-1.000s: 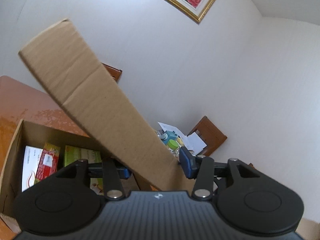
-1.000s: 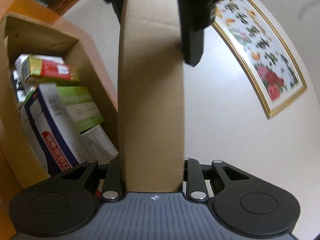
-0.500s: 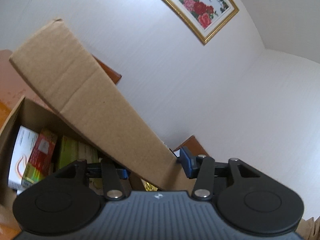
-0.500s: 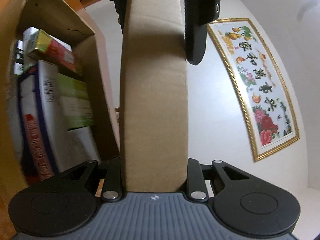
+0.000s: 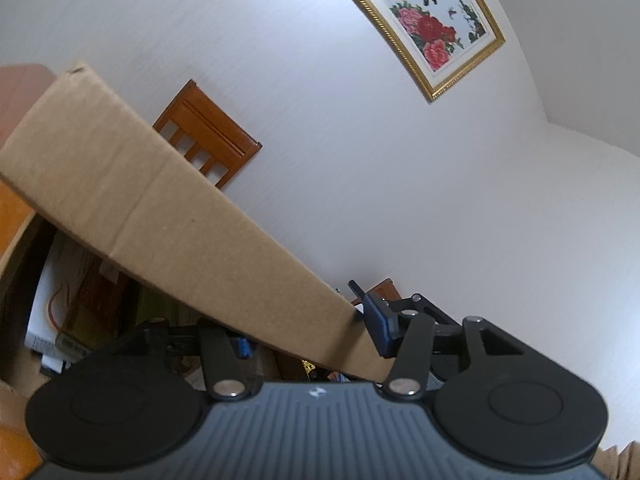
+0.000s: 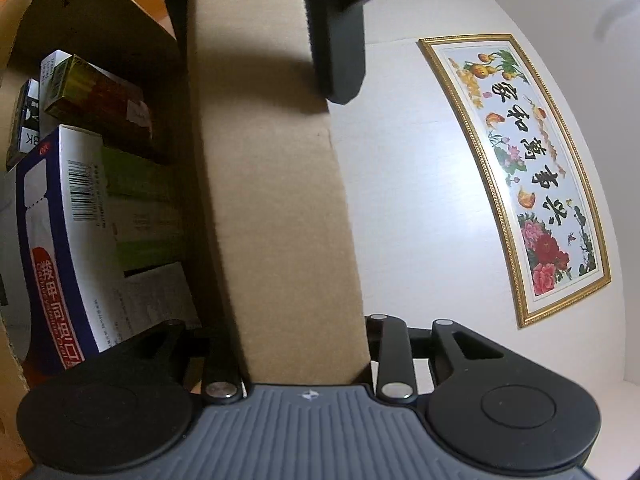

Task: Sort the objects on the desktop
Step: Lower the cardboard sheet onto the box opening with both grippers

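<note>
both grippers, left gripper [image 5: 308, 336] and right gripper [image 6: 304, 344], pinch one cardboard flap [image 6: 272, 200], apparently folding it to close the carton [image 6: 92, 20] holding sorted packets [image 6: 60, 240].

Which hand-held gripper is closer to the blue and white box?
Right. The right hand-held gripper sits just beside the box; the left hand-held gripper is farther up the flap.

Wall [image 5: 340, 160]: white, plain.
Gold-framed floral painting [image 6: 532, 176]: hangs on that wall, bearing calligraphy.
Wooden chair [image 5: 208, 140]: slatted back against the wall, below the painting.
</note>
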`<action>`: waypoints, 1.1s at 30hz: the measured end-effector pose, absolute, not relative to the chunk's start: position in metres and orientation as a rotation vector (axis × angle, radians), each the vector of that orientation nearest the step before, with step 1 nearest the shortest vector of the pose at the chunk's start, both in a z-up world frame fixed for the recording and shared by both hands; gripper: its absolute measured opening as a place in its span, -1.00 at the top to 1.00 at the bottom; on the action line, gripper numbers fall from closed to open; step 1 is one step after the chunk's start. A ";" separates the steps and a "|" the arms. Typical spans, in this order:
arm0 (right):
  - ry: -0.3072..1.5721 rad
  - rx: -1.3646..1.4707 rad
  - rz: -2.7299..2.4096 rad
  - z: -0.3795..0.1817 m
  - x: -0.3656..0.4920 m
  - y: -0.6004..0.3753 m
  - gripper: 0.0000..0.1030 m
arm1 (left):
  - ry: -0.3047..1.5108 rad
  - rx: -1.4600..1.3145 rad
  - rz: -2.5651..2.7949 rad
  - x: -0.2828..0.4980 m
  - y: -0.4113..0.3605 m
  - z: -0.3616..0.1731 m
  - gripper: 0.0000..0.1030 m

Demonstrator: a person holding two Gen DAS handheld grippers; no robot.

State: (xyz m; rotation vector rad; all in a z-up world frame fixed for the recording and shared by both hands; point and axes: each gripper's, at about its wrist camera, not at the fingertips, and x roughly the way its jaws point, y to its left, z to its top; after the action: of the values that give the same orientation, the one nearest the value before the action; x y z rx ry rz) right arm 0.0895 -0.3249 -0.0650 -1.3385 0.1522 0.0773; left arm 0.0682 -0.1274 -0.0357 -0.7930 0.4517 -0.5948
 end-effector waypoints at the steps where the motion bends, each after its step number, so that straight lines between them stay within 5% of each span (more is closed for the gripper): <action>1: 0.157 -1.338 0.082 -0.064 0.089 -0.325 0.25 | 0.455 -0.806 -0.595 0.069 -0.128 -0.039 -0.02; 10: 0.207 -1.372 0.115 -0.067 0.079 -0.331 0.07 | 0.470 -0.867 -0.591 0.074 -0.138 -0.056 -0.09; 16: 0.238 -1.419 0.144 -0.070 0.061 -0.344 -0.25 | 0.526 -0.910 -0.579 0.077 -0.143 -0.070 -0.14; 33: 0.363 -1.411 0.151 -0.053 0.036 -0.368 -0.29 | 0.616 -0.931 -0.583 0.066 -0.137 -0.090 -0.32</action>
State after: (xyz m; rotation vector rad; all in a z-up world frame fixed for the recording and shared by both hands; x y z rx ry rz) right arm 0.0358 -0.3683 -0.0533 -1.4112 0.3632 0.1509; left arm 0.0659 -0.1369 -0.0901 -0.9308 0.6162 -0.5829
